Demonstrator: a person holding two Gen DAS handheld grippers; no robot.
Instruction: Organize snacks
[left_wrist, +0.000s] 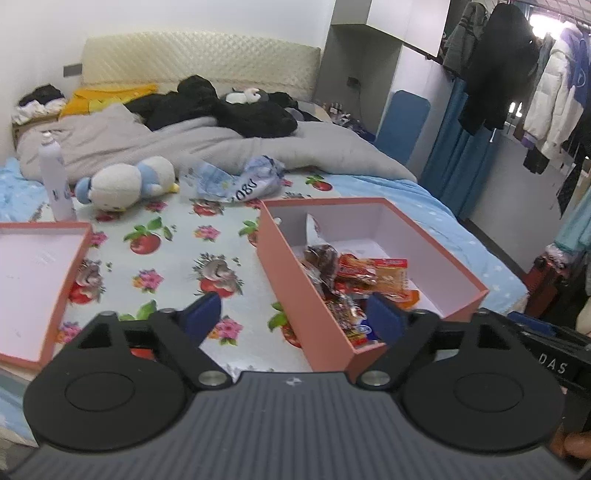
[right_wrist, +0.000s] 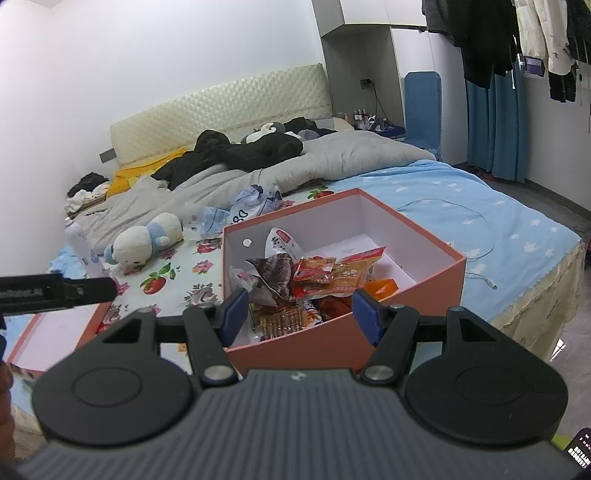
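Note:
An open pink box (left_wrist: 295, 269) (right_wrist: 406, 295) stands on the bed and holds a pile of snack packets (left_wrist: 354, 280) (right_wrist: 314, 280), mostly red and orange. My left gripper (left_wrist: 295, 317) is open and empty, raised over the box's near left wall. My right gripper (right_wrist: 299, 314) is open and empty, raised just before the box's near wall. The box lid (left_wrist: 37, 288) (right_wrist: 55, 332) lies upside down to the left. A crumpled blue and white bag (left_wrist: 240, 181) (right_wrist: 247, 210) lies on the floral sheet beyond the box.
A plush penguin (left_wrist: 125, 182) (right_wrist: 144, 240) and a white bottle (left_wrist: 55, 181) (right_wrist: 83, 247) sit at the left. A grey duvet (left_wrist: 221, 144) with black clothes covers the bed's far half. A white cable (right_wrist: 476, 254) lies on the blue sheet right of the box. Hanging clothes (left_wrist: 535, 74) are at the right.

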